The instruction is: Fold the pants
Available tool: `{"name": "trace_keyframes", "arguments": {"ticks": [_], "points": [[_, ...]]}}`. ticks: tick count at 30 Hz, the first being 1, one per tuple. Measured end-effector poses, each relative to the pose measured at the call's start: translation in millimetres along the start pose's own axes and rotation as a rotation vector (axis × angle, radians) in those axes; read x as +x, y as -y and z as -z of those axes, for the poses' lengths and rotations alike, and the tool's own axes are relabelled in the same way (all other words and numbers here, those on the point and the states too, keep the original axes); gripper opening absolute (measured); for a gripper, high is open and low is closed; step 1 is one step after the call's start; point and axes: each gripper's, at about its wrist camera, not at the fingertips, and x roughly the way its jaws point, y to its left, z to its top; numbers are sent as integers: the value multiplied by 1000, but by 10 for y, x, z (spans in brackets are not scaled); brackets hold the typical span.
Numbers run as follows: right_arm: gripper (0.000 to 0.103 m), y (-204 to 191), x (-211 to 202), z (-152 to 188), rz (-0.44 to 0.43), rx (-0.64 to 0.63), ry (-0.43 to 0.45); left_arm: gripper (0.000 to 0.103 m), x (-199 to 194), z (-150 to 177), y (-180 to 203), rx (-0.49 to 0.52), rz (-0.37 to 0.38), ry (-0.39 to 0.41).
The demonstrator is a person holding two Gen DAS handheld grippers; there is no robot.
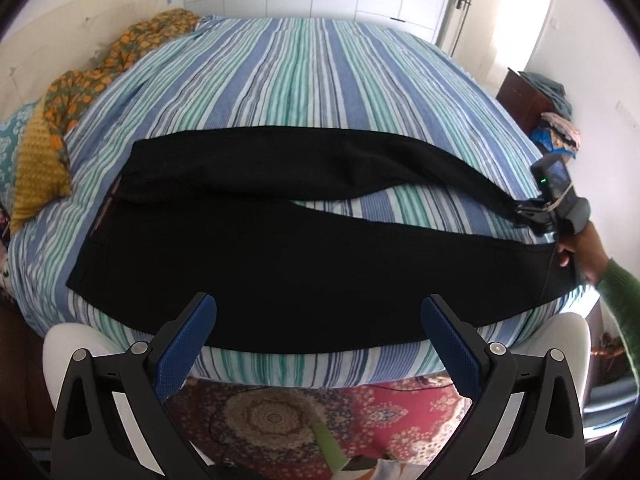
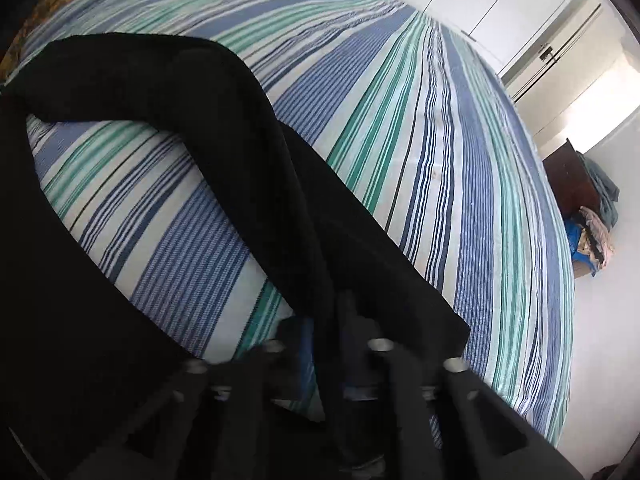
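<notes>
Black pants lie spread on the striped bed, waistband at the left, both legs running right. My left gripper is open and empty, hovering above the near leg at the bed's front edge. My right gripper is at the far right, shut on the cuff of the far pant leg. In the right wrist view the right gripper pinches the black leg, which runs away up and left; the near leg fills the left side.
A patterned blanket and a yellow pillow lie at the bed's left end. A dark cabinet with piled clothes stands at the right wall. A red patterned rug lies below the bed's front edge.
</notes>
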Motion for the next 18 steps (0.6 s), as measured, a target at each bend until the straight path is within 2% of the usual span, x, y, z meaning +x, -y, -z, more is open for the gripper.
{"name": "trace_keyframes", "arguments": {"ticks": [3, 5, 7, 8, 9, 10, 11, 12, 13, 14, 17, 18], "points": [[5, 390, -505, -177, -68, 23, 42, 102, 80, 16, -66, -20, -6, -12], [5, 734, -845, -451, -60, 31, 79, 102, 156, -9, -13, -6, 8, -22], [5, 1100, -979, -805, -39, 49, 103, 102, 209, -73, 98, 19, 22, -22], [12, 1298, -924, -1004, -39, 82, 98, 102, 211, -107, 149, 29, 34, -16], [45, 1492, -812, -1153, -34, 127, 86, 102, 201, -134, 185, 35, 43, -7], [66, 1689, -629, -1268, -15, 180, 63, 102, 183, -153, 210, 40, 46, 0], [86, 1874, -431, -1340, 42, 237, 37, 102, 157, -163, 216, 45, 47, 10], [84, 2031, -281, -1313, 98, 291, 22, 102, 129, -161, 210, 49, 42, 22], [83, 2149, -155, -1228, 115, 353, 3, 102, 109, -138, 198, 53, 31, 32], [81, 2264, -47, -1080, 82, 435, -2, 102, 119, -120, 183, 58, 17, 35], [78, 2453, 199, -483, -104, 713, 39, 102, 249, -95, 149, 60, 3, -14], [71, 2459, 297, -266, -167, 797, 36, 102, 307, -94, 143, 55, 13, -38]]}}
